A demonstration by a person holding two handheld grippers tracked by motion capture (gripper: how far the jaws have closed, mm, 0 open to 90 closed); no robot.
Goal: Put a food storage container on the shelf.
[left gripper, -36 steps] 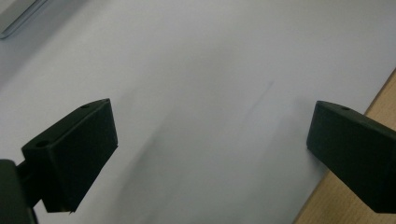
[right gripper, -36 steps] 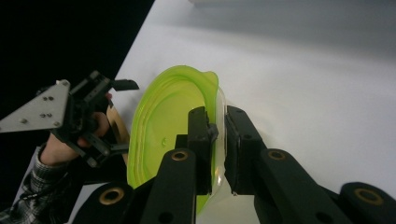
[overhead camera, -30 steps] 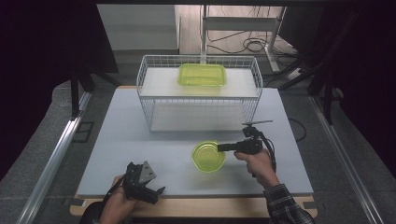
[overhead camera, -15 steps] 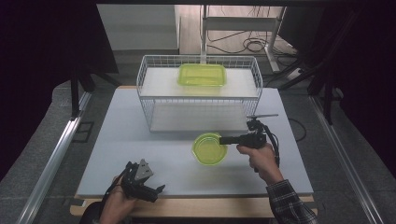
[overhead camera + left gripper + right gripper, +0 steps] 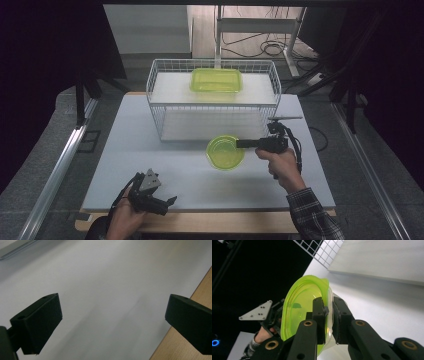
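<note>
Right gripper (image 5: 242,144): clamped on the rim of the green bowl (image 5: 225,152); one jaw sits inside the rim, the other outside, as the right gripper view shows.
Green bowl: held clear of the table (image 5: 190,175) at the jaw tips, directly ahead of the right gripper, with its opening facing up in the high view. In the right gripper view (image 5: 304,312) the rim passes between the two jaws.
Wire basket (image 5: 165,100): beyond the bowl and the right gripper, just past the jaw tips on the far side.
Green lid (image 5: 216,80): lying flat on the white shelf inside the wire basket, well beyond the right gripper.
Left gripper (image 5: 170,202): released, jaws spread wide with nothing between them; held low at the near edge of the table, well apart from the bowl. The left gripper view (image 5: 113,315) shows bare table surface between the jaws.
</note>
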